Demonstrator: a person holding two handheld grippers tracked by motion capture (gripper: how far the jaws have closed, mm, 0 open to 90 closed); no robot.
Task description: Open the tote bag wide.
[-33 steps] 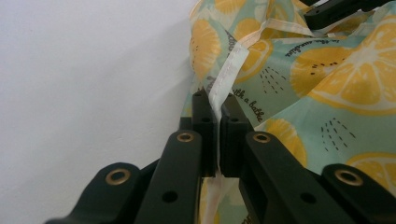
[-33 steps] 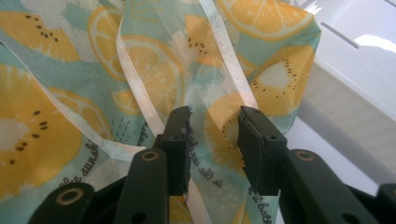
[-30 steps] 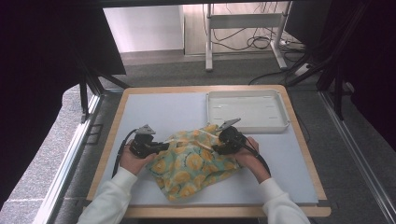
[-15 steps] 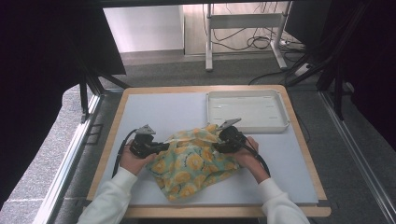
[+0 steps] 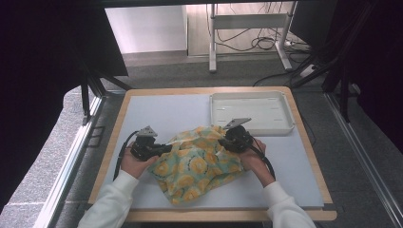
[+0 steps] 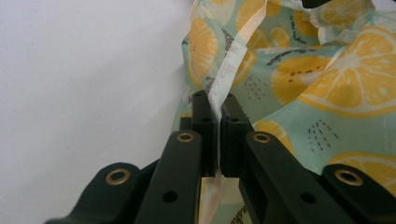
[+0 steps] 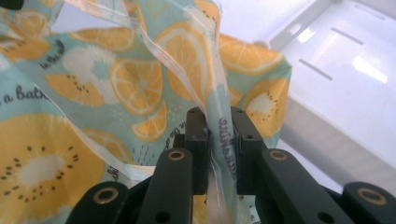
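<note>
While sitting in much the same spot on the worktop (image 5: pixel 157 109) as a second ago, looking slightly more gathered at the right edge of the lemon-print cloth (image 5: pixel 199 161). Having just been closing, the right tongs (image 7: pixel 218 122), with a fold of that cloth between the pads, a small gap remaining and the fabric appearing pinched there. Staying put, the left hand (image 5: pixel 133 164), with the left tongs (image 6: pixel 215 106) clamped nearly fully together on a white-stitched hem of the cloth, the hem running up from between the pads. Seen from the high view, reaching in from the left, the left tongs (image 5: pixel 164 148), and from the right, the right tongs (image 5: pixel 224 141), each meeting the cloth at its far corners. Lying crumpled in the middle of the worktop, near the person, just near-left of the white tray (image 5: pixel 249 128), one fold almost touching the tray's near-left corner. Running roughly left to right along the far edge between the two tongs, the long axis, with the loose bulk of the cloth trailing toward the near edge and narrowing to a rough corner there.
</note>
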